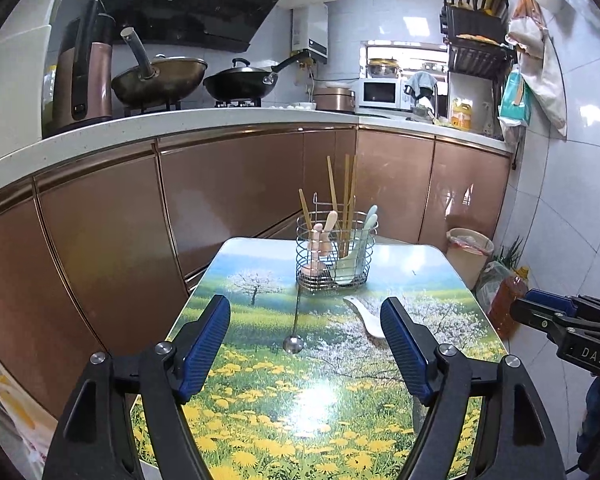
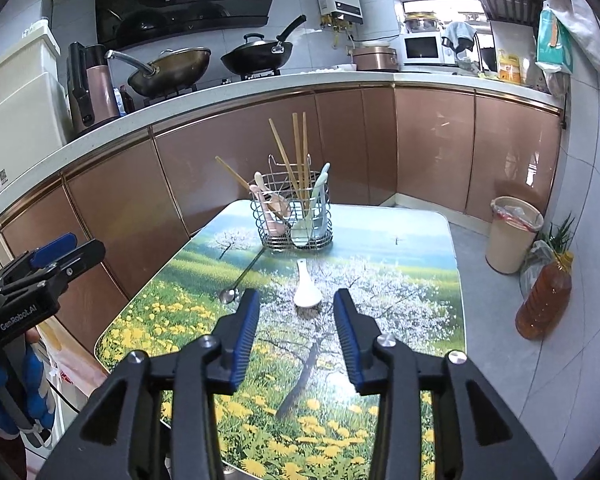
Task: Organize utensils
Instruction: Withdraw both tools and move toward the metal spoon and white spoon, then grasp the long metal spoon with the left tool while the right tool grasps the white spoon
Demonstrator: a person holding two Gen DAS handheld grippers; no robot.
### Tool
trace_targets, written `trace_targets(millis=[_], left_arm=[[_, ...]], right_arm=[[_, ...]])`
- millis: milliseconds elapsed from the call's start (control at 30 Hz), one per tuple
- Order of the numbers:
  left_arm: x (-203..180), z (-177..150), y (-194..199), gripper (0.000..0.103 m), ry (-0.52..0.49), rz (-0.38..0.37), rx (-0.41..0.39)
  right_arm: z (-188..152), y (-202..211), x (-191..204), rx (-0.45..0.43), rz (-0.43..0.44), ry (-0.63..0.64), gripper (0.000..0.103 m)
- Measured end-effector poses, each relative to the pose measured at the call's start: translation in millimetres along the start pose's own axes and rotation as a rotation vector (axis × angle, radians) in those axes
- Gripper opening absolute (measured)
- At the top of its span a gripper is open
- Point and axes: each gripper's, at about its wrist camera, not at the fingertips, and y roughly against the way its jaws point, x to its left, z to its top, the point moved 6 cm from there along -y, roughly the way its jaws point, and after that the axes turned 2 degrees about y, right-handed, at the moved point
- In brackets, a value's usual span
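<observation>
From my left-hand view, my own right finger point(image 1: 406, 344) covers the bowl end of the white spoon point(image 1: 362, 314), which lies just in front of the wire holder point(image 1: 334, 256). The thin steel spoon's point(image 1: 296, 320) handle tip merges with the holder's base; I cannot tell whether they touch. Inside the holder, the lower ends of the chopsticks point(image 1: 346, 196) are lost among crowded spoons. My right gripper point(image 1: 540, 310) is cut off by the picture's edge.
</observation>
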Motion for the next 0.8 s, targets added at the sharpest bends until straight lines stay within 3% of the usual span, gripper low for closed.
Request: trace_targets(millis=[267,433,567,800], left_arm=[[15,-15,-51,0.071,0.001,-0.067,0.137],[26,-25,-107,0.069,-0.001,-0.106,0.267],[29,-36,-166,0.061,0.012,-0.172,0.407],[29,-49,-250,0.055,0.026,-0.214,0.53]], right_arm=[[-1,-38,-4,0.084,0.028,0.018,0.037],[1,-91,-13,0.178,0.063,0.01,0.037],[5,-142,-19,0.261,0.09,0.008,0.037],[7,-230,-24,0.381,0.125,0.032,0.036]])
